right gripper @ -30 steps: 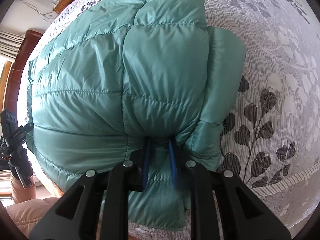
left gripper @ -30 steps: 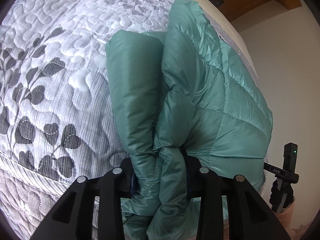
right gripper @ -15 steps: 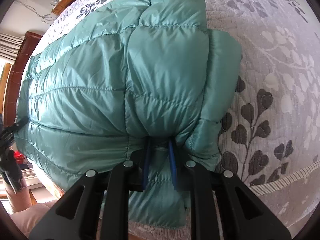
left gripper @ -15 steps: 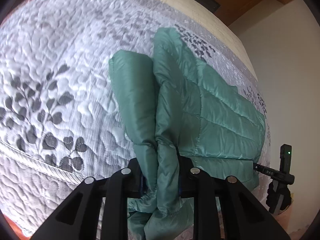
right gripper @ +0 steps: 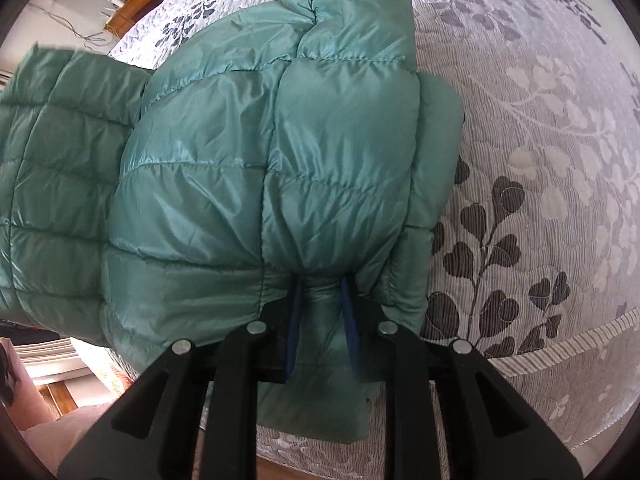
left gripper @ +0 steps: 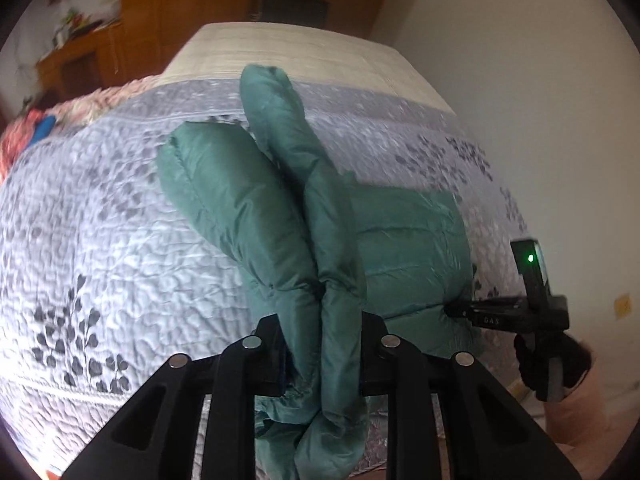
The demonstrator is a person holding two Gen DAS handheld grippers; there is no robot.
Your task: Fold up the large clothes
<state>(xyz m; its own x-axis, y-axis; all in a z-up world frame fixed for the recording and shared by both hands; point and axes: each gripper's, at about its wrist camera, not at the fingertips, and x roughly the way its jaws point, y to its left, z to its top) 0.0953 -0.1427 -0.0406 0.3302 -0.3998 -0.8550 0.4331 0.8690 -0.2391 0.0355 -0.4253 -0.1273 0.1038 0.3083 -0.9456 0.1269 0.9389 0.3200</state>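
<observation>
Green puffer jacket (right gripper: 280,168) on quilted bedspread (right gripper: 540,160), one end raised off it. Left gripper (left gripper: 322,344) clamped on bunched jacket edge. Right gripper (right gripper: 320,320) pinching hem near bed edge, jaws opening, fabric between blue pads (right gripper: 349,320).

A home bedroom: quilted leaf-print bedspread (left gripper: 120,264) on a bed, wooden wardrobe (left gripper: 192,12) behind

Only readable text: faint letters "GAS" on black bar of right hand-held gripper (left gripper: 452,312), at 4 o'clock in left wrist view.
</observation>
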